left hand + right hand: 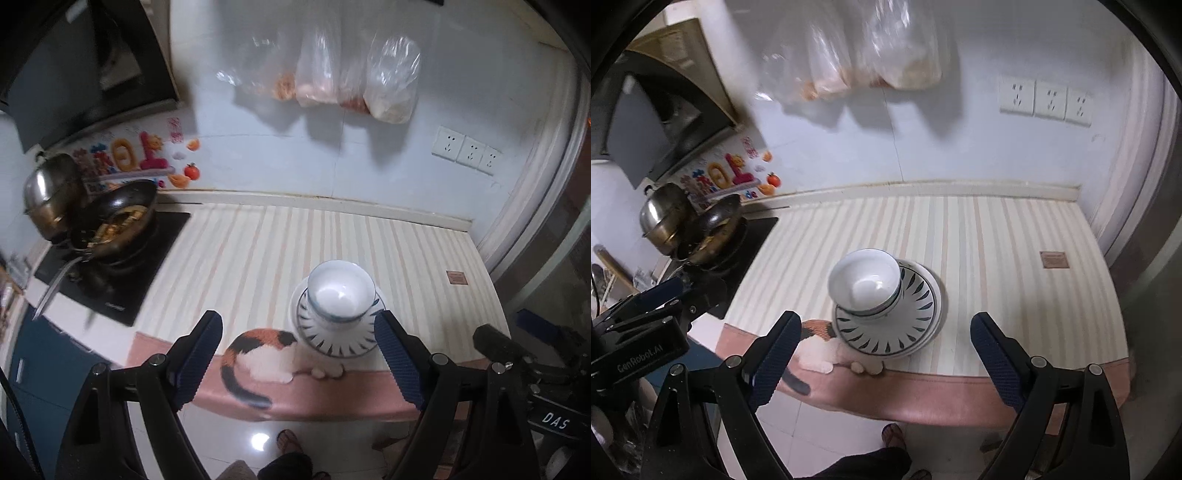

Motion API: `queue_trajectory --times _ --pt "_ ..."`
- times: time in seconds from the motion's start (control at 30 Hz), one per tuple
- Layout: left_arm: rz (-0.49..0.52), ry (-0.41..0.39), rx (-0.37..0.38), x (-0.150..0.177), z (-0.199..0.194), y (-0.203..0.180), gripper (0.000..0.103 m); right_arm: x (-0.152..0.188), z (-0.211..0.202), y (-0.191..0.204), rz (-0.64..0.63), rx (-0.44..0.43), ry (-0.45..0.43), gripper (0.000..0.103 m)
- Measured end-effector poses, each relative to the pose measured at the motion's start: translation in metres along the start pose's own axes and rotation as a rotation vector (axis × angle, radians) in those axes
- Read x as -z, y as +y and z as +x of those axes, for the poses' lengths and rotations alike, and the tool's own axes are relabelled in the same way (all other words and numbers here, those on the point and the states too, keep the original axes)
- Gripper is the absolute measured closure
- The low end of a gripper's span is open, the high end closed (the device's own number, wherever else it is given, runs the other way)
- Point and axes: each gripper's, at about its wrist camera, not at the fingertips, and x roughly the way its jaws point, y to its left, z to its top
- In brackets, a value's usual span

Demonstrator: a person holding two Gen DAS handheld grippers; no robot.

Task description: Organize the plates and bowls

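1. On the striped mat [997,258], near its front edge, we see a white bowl [864,282] stacked on patterned plates [897,332] — just beside a printed cat [264,352].
2. Our left gripper [299,354] hangs above the near edge, jaws spread wide, holding nothing.
3. Our right gripper [884,354] is likewise spread apart and empty.
4. Far left, a wok [118,221] sits on the stove [122,280] — plastic bags [351,74] hang on the wall.

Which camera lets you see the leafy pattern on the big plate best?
The right wrist view: the white plate with dark blue leaf marks lies open to the camera. In the left wrist view the white bowl covers much of it.
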Motion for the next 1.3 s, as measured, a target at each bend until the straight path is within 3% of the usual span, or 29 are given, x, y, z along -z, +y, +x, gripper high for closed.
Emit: queue_trajectory --times 0.27,0.6,1.3 --pt "0.003 -0.006 -0.011 0.049 -0.064 -0.001 0.019 0.051 -0.088 0.022 -0.037 0.017 -0.053 0.007" --pt "0.010 -0.038 -0.030 0.090 -0.114 0.003 0.019 0.100 -0.157 0.035 -0.052 0.037 -0.111 0.007" --pt "-0.016 -0.079 -0.015 0.107 -0.138 0.017 0.019 0.121 -0.180 0.043 -0.071 0.036 -0.117 0.006"
